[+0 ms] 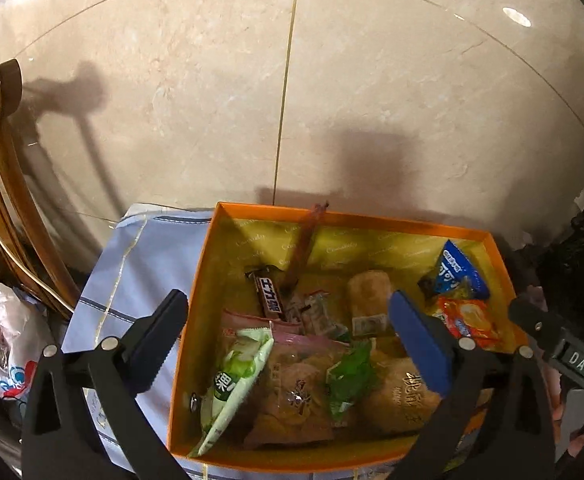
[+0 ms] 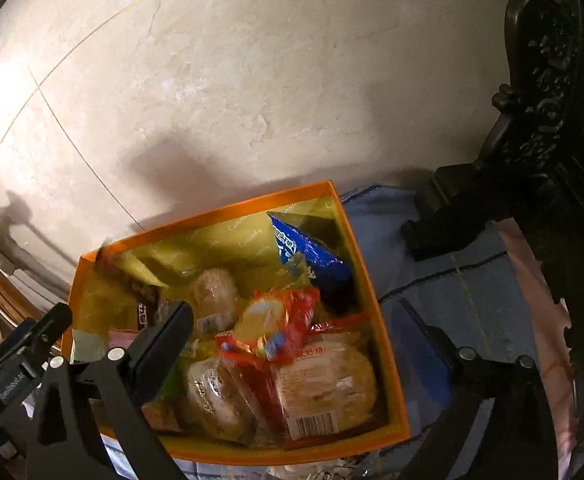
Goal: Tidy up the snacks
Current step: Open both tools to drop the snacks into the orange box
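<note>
Two carved furniture pieces (image 2: 547,128) beside box (image 2: 228,212)

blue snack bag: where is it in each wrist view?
Left wrist: blue snack bag in the orange box's far right corner.
Right wrist: blue snack bag upper centre, against the far wall near the right corner.
Shared landmark: red-orange packet just in front of it.
</note>
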Demonstrator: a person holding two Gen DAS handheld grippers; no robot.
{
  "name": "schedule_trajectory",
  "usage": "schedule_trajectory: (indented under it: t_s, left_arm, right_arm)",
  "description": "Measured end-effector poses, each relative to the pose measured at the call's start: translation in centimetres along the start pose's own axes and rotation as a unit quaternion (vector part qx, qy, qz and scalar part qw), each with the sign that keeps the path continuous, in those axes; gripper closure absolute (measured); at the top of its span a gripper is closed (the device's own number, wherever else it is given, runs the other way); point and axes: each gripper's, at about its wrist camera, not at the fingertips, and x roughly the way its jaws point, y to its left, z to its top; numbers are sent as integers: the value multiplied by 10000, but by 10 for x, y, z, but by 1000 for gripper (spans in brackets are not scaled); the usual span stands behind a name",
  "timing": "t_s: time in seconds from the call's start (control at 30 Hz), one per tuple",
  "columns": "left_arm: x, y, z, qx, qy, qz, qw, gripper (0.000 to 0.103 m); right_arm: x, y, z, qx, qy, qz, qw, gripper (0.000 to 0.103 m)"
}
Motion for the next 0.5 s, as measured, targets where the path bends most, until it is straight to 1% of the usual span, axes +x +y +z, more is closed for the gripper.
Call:
schedule_trajectory:
  t_s: [0.13,0.2,0.33,0.4,0.5]
  left_arm:
    - [-8,-6,-2,98,-16,-13,10000,4]
    - [-15,-7,-4,168,-56,21,9998,4]
    - [-32,-10,-12,271,-9,70,9996,4]
    - [-44,-8,-19,245,4,65,9997,4]
    - [-71,-1,-50,257,112,67,9996,4]
  right_arm:
    - [-5,-2,-2,-13,31,5,10000,3]
    - [-8,-2,-1,-9,32,16,10000,3]
    - [-21,-5,-7,25,28,73,10000,3]
    - [-32,-8,-16,7,55,82,10000,3]
    - [-56,-20,-45,-70,73,-34,9999,4]
